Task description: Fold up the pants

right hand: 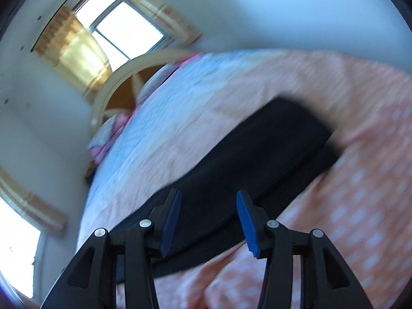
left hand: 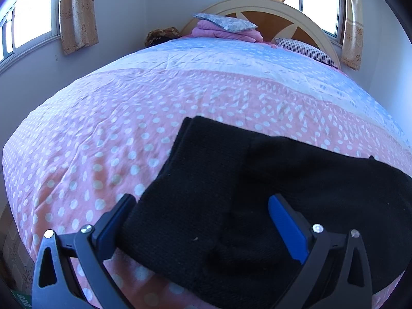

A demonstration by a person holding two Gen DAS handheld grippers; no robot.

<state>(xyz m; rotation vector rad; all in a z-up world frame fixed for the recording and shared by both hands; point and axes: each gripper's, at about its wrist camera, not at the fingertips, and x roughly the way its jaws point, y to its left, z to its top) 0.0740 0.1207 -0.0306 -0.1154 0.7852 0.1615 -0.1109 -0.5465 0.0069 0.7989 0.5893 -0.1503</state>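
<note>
While black pants [left hand: 231,180] lie folded on the bedspread [left hand: 103,128], both grippers' jaws parted, empty.

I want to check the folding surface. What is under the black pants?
The black pants lie on a pink bedspread with white dots. The part of the bedspread directly beneath them is covered, so anything hidden there cannot be seen.

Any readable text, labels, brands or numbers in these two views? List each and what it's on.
None readable in either view.
Black pants: no tag or label visible.
Polka-dot bedspread: pattern only, no lettering.
Green item at the left wrist view's bottom-left corner: pale marks, too small and cropped to read.
Right wrist view: motion-blurred, no text seen.
</note>
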